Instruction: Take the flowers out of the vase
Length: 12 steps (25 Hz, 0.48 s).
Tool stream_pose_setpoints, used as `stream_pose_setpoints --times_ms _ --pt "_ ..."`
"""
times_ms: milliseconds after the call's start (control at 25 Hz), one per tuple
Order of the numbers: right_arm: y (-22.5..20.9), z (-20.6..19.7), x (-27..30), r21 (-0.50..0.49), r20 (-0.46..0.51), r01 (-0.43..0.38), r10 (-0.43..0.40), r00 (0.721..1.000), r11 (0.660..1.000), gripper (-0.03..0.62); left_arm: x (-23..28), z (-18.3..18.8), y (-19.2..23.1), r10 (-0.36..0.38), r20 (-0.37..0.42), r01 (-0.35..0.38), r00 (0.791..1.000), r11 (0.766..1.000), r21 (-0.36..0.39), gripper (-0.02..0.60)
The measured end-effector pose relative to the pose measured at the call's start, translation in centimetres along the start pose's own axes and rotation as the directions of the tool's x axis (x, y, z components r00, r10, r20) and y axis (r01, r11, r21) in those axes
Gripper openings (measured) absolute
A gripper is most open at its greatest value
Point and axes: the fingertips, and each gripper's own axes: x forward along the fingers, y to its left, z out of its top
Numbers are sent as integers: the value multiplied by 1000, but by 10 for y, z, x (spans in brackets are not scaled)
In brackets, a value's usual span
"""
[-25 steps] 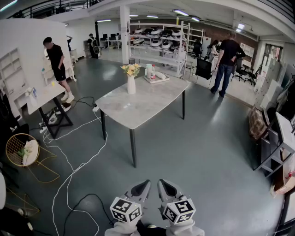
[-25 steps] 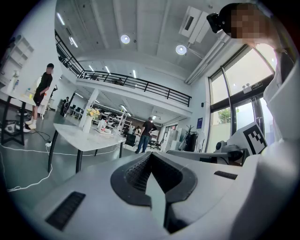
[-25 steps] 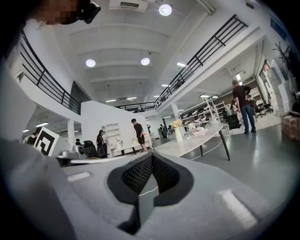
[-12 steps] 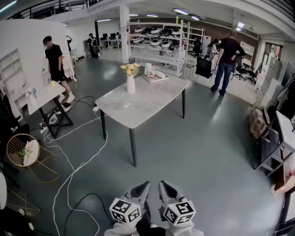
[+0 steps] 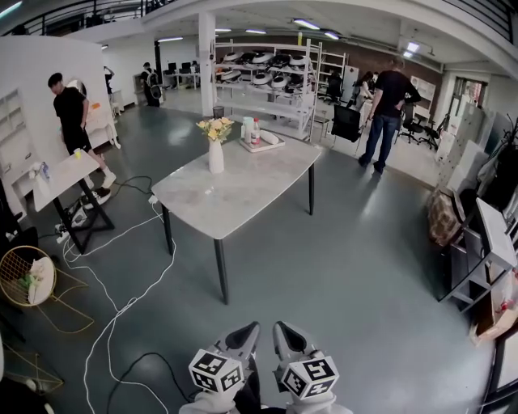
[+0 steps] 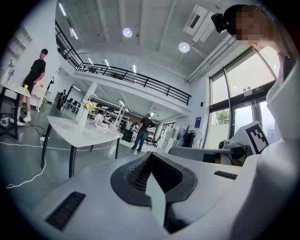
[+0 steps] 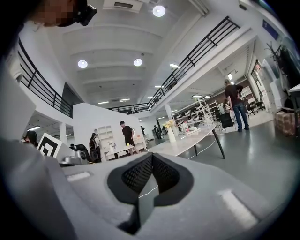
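Open hall, grey polished floor [image 5: 356, 267]; pale-topped table [image 5: 235, 194] on dark legs at centre. Behind the table: white shelving rack [image 5: 271, 81] and white column [image 5: 206, 61]; left of the table: white partition wall [image 5: 40, 73], small white desk [image 5: 57, 174], white cables [image 5: 121, 299] on the floor, gold wire chair [image 5: 24, 279]. Above the table's far end: ceiling strip lights [image 5: 306, 23]; beyond it in the left gripper view, railed mezzanine [image 6: 136, 77] and tall windows [image 6: 224, 117].

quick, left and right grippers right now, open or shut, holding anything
Left gripper: jaws shut, holding nothing.
Right gripper: jaws shut, holding nothing.
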Motion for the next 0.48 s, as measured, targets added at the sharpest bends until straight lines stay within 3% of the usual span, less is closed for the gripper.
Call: stream_pose_setpoints --times_ms 480 --pt "-45 26 90 11 -14 16 -15 1000 1000 0 71 29 58 -20 -21 19 1000 1000 -25 2"
